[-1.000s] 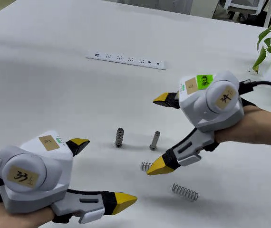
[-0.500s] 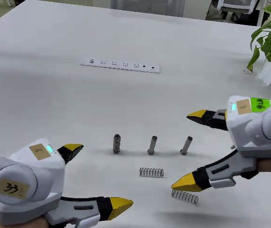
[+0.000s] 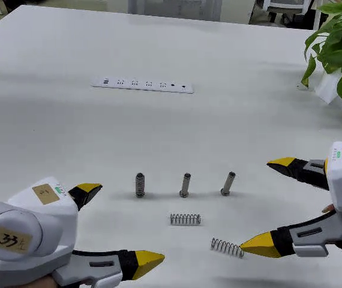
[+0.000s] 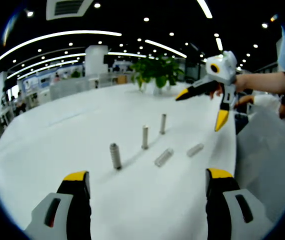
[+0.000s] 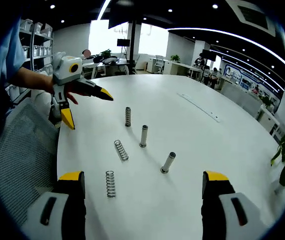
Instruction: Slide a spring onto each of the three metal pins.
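**Bearing and axis of the next pick**

Locate the short coiled steel-wire spring (image 3: 227, 247) flat on the white workbench top (image 3: 69, 132), just beside the near yellow tip of the right gripper (image 3: 267, 203) and well apart from the left gripper (image 3: 122, 225); treat the right as the nearer. Read the long axis as roughly in line with the jaws' pointing direction and parallel to the pin row, offset toward the near jaw, not between the two. Note both grippers spread wide, holding nothing. Find the second loose coiled spring (image 3: 185, 219) flat just before the bare middle steel pin (image 3: 185, 185); bare right-hand steel pin (image 3: 228, 183) upright beside; third coiled spring (image 3: 140, 186) already seated over the left-hand steel pin (image 3: 140, 175).
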